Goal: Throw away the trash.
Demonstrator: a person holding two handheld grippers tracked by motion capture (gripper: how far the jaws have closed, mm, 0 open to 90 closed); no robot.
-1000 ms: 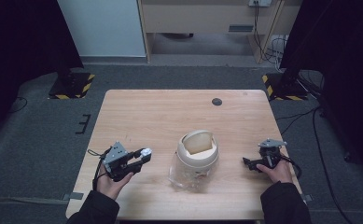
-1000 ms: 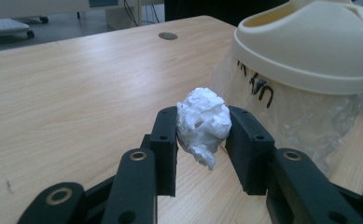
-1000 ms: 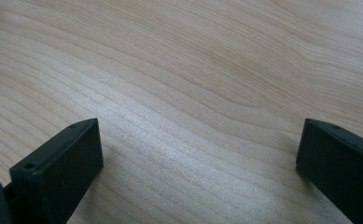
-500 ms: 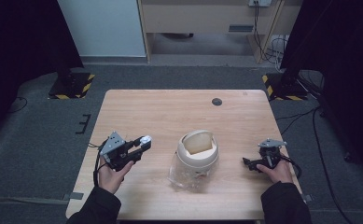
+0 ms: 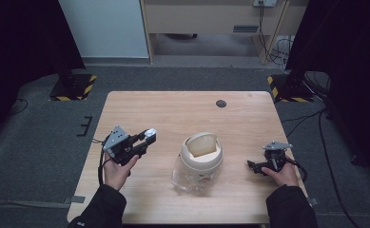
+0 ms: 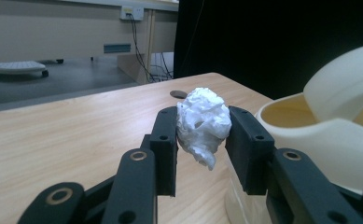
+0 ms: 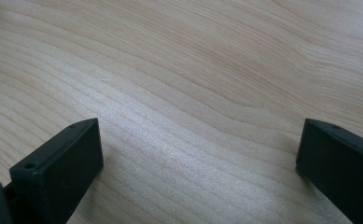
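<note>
A light wooden table [image 5: 173, 114] carries a cream swing-lid bin [image 5: 199, 161] near its front middle

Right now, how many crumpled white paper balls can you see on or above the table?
1. The crumpled white paper ball is clamped between the left gripper's jaws, left of the cream swing-lid bin. More may lie hidden inside the bin.

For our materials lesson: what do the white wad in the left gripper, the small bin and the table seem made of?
White wad: likely crumpled tissue or paper, matte and creased. Bin: cream lid of smooth, slightly glossy plastic; clear body, probably plastic too. Table: pale wood or wood-look laminate, with visible grain.
</note>
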